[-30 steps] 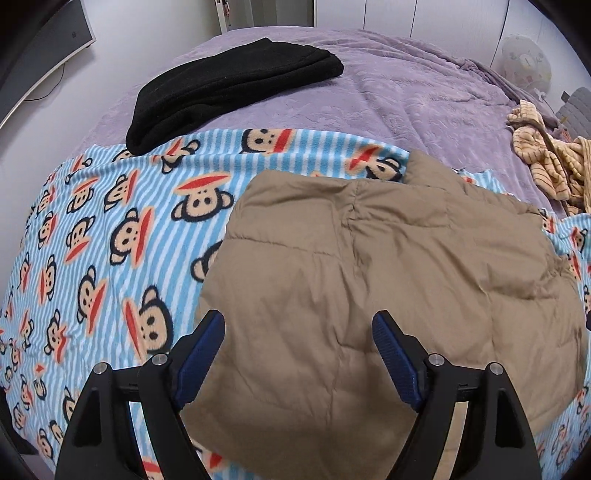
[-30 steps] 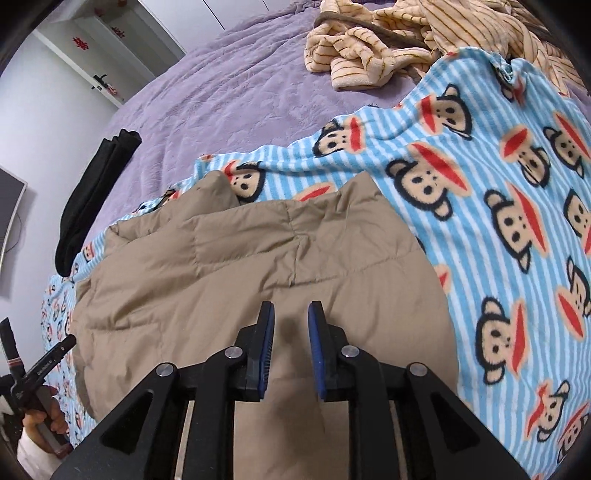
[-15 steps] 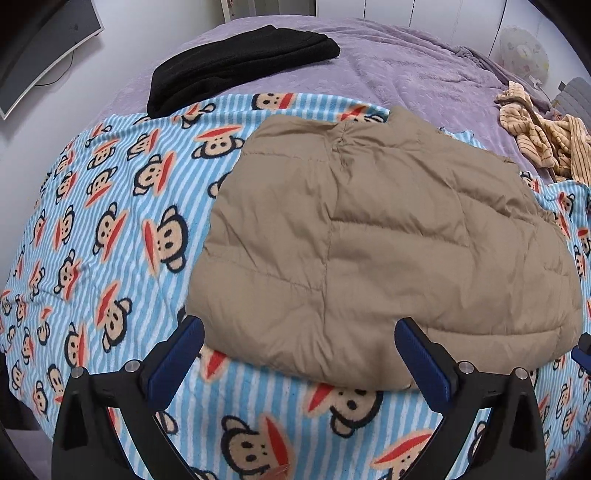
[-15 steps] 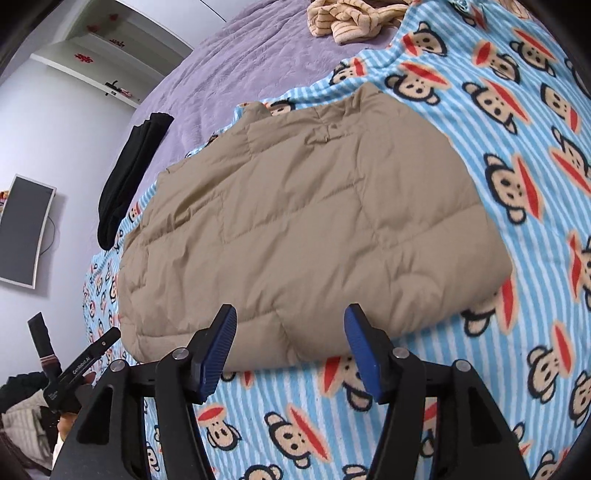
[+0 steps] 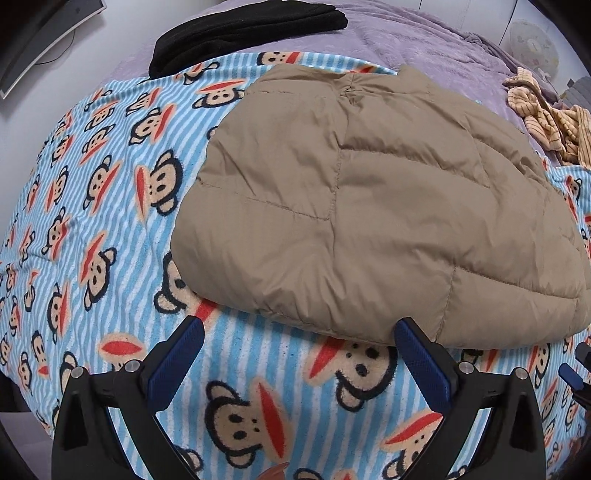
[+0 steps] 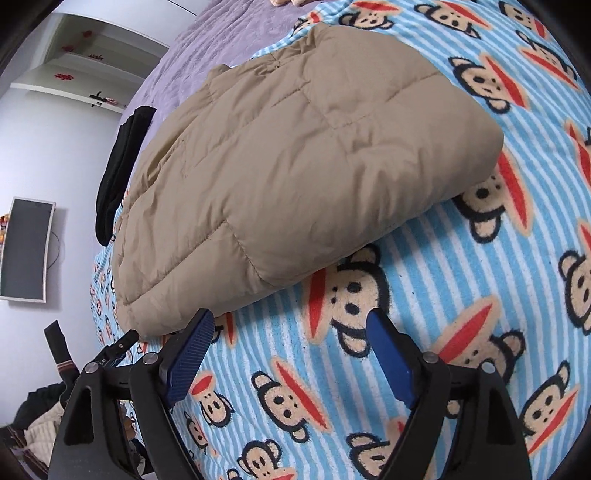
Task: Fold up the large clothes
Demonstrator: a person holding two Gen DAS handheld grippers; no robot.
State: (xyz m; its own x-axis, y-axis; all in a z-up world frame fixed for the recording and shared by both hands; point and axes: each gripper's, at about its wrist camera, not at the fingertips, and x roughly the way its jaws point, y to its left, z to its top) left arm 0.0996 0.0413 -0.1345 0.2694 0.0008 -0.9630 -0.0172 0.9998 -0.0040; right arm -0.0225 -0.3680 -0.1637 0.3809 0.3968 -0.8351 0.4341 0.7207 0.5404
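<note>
A tan quilted jacket (image 5: 369, 199) lies folded in a puffy bundle on a blue striped monkey-print blanket (image 5: 92, 229). It also shows in the right wrist view (image 6: 295, 166). My left gripper (image 5: 295, 354) is open and empty, just in front of the jacket's near edge, not touching it. My right gripper (image 6: 291, 343) is open and empty, low over the blanket (image 6: 498, 295) beside the jacket's near edge.
A folded black garment (image 5: 240, 29) lies at the far side on the purple bedspread (image 5: 424, 40). A tan striped garment (image 5: 546, 122) is bunched at the far right. A wall monitor (image 6: 26, 251) and shelves (image 6: 92, 62) are at the left.
Both grippers pulled back off the jacket toward the near edge of the bed. The right gripper went from shut on the jacket to open. The jacket stayed folded.
</note>
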